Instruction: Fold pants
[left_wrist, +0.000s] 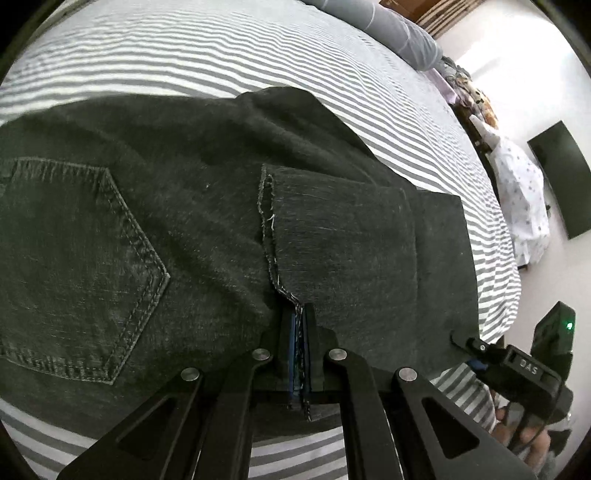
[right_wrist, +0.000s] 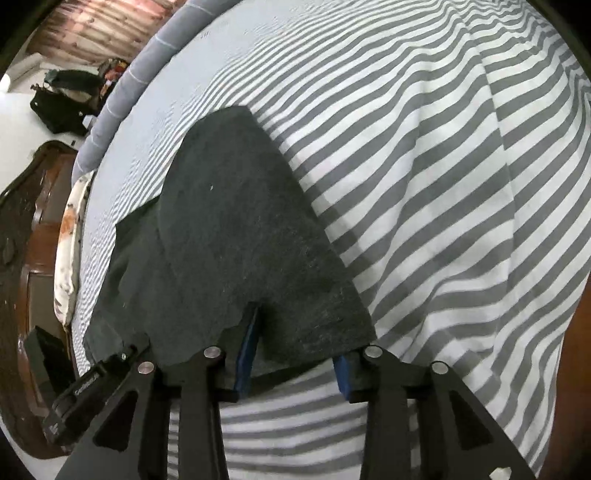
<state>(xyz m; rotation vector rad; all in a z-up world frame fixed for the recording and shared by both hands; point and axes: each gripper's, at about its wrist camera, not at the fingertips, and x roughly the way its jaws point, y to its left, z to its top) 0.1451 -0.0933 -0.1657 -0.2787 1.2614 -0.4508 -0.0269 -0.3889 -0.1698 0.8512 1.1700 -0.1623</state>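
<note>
Dark grey jeans (left_wrist: 184, 192) lie on a grey-and-white striped bed sheet (left_wrist: 184, 55), back pocket (left_wrist: 85, 258) to the left. One leg is folded back over them, its frayed hem (left_wrist: 267, 221) running up the middle. My left gripper (left_wrist: 300, 332) is shut on the near end of that hem, and cloth threads hang between the blue pads. In the right wrist view the folded jeans (right_wrist: 229, 221) drape over the fingertips of my right gripper (right_wrist: 295, 350). Its jaws stand apart and the blue pads (right_wrist: 245, 354) do not press on the cloth.
A grey bolster (left_wrist: 399, 29) lies along the far side of the bed. Beyond the bed edge are a spotted white cloth (left_wrist: 517, 192), a dark panel on the wall (left_wrist: 561, 184) and brown wooden furniture (right_wrist: 22, 240). Striped sheet (right_wrist: 443, 184) stretches to the right of the jeans.
</note>
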